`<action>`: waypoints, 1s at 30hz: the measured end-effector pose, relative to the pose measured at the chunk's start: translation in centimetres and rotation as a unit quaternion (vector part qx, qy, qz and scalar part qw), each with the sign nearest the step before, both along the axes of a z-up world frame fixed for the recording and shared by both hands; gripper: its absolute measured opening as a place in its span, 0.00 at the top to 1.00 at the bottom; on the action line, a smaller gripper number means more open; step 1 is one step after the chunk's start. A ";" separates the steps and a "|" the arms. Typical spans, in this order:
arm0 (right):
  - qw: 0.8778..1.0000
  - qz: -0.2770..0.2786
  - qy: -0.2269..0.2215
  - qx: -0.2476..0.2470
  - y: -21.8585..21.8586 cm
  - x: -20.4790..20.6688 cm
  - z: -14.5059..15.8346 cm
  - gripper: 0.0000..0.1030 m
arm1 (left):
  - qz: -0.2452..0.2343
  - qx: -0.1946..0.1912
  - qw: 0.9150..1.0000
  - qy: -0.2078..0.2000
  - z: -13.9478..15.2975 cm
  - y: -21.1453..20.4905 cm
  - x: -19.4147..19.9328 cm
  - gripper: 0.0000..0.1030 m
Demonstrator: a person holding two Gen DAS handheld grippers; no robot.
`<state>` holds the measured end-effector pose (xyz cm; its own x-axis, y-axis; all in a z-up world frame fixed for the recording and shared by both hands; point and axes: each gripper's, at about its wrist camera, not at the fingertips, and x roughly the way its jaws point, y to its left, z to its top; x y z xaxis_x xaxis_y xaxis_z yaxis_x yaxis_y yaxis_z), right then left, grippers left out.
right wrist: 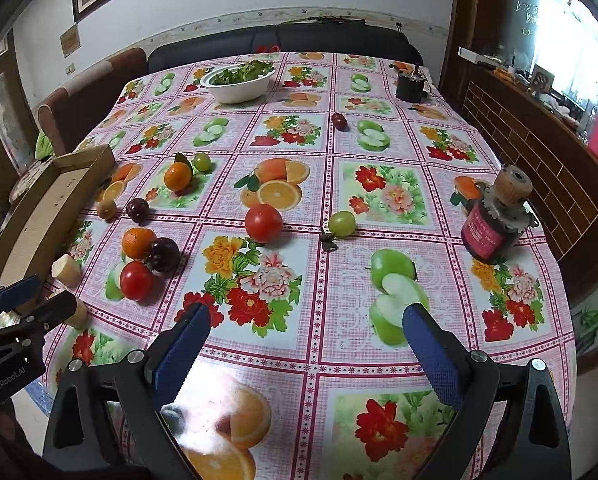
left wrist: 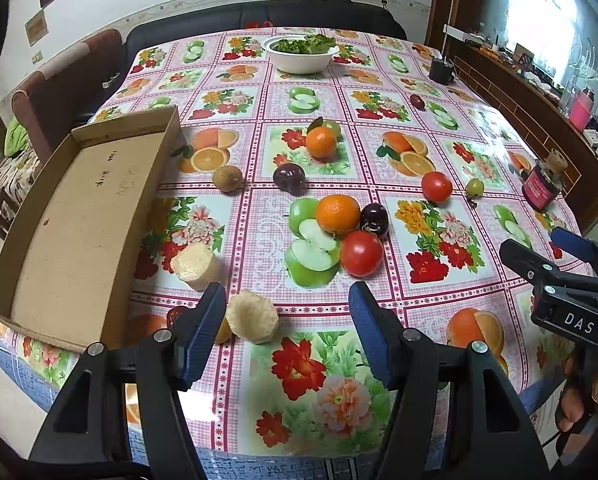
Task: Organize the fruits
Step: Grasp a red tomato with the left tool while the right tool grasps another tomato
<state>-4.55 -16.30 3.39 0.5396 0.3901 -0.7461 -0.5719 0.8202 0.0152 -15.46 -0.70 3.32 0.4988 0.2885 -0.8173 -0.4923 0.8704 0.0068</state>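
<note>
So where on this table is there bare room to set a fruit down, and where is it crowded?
The cardboard tray holds nothing. Open cloth lies between the near tomato, the green grape and the right hand-held gripper. Crowded: the near orange, dark plum and red tomato sit bunched together ahead of the left hand-held gripper.

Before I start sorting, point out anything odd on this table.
A red motor lies tilted at the table's right edge, and a dark one stands at the far side. Neither is fruit. The box is empty.
</note>
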 end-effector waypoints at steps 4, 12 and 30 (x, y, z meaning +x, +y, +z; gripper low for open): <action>1.000 -0.001 0.004 0.003 -0.2 0.3 -0.2 0.05 | -0.003 -0.002 1.000 0.007 -0.4 -0.2 0.5 0.39; 1.000 0.006 0.010 0.014 -0.6 1.4 -0.9 0.07 | -0.018 -0.019 1.000 0.014 -1.2 -0.3 2.1 0.39; 0.994 0.045 0.076 0.066 1.8 7.5 -3.3 0.40 | -0.052 -0.078 0.995 0.024 -4.0 0.1 7.0 0.52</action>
<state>2.95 -14.51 0.13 0.3831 0.5310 -0.7558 -0.6257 0.7511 0.2105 -8.49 -0.60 -0.67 0.4790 0.1047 -0.8715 -0.4018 0.9089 -0.1116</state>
